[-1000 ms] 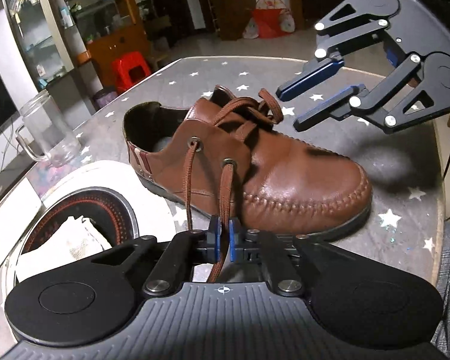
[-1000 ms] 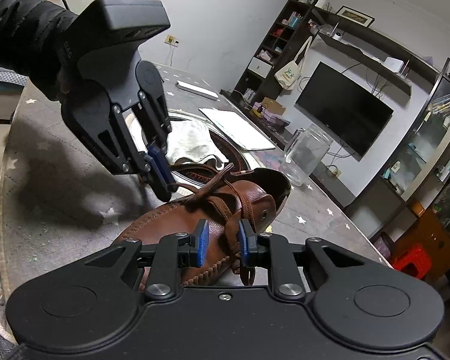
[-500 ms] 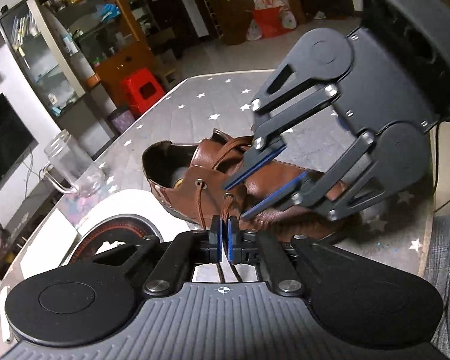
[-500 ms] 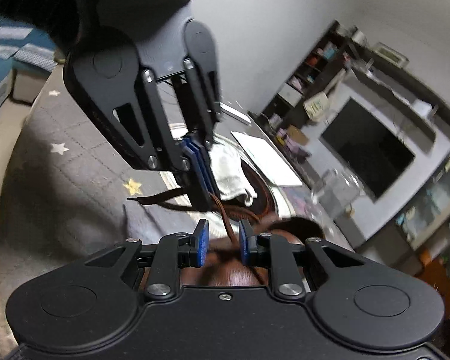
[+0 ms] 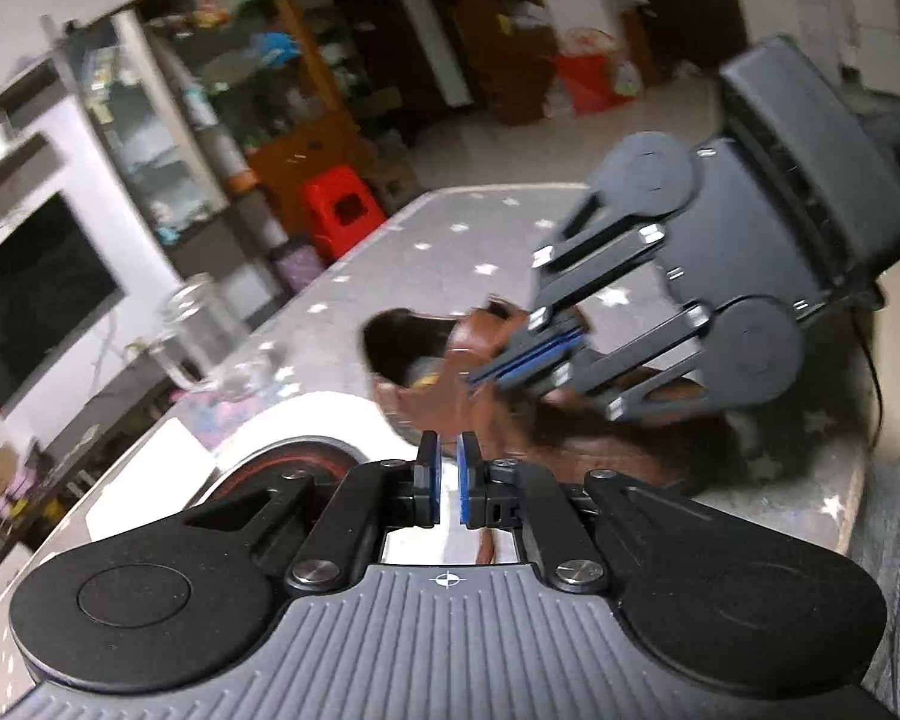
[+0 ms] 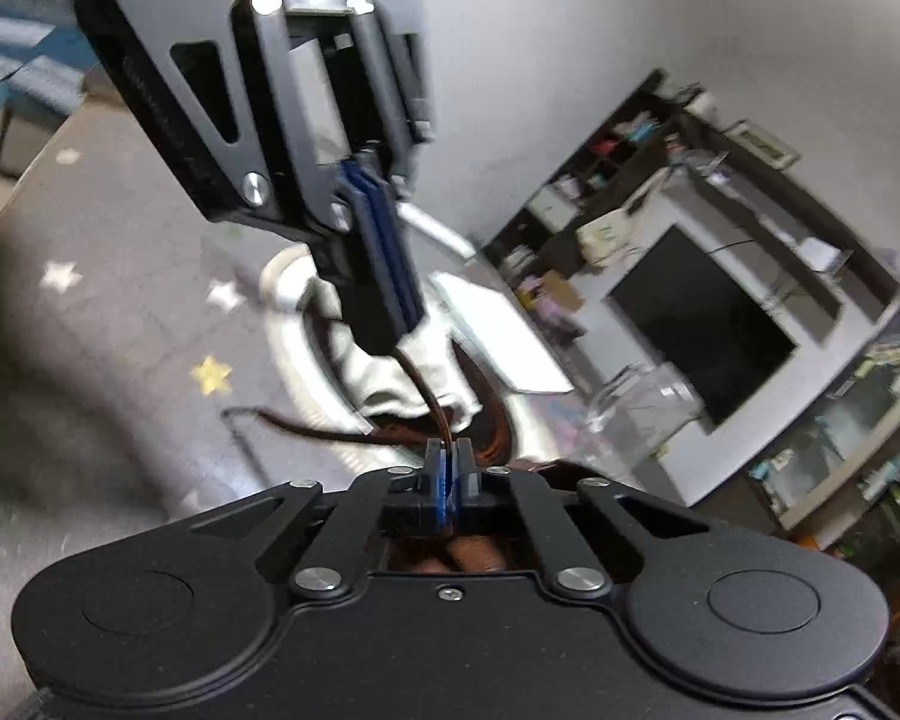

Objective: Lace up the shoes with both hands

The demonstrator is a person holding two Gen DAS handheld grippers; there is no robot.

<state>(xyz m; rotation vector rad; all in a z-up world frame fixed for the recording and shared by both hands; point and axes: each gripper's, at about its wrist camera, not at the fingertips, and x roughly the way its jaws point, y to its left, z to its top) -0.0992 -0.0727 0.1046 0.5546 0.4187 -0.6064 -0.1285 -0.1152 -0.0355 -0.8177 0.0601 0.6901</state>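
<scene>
Surface: star-print counter point(image 5: 480, 228), brown leather shoe point(image 5: 426, 372) mid-counter.
Right tool point(image 6: 448, 468): just closed, clamped on lace point(image 6: 432, 408).
Left tool point(image 5: 448, 468): just opening, narrow gap, lace apparently freed.
Key relation: lace ran taut from left tool's tips to right tool; shoe lay below both.

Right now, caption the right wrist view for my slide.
Right claw, just closed, pinches the brown lace over the starred table, white cloth beyond.
</scene>
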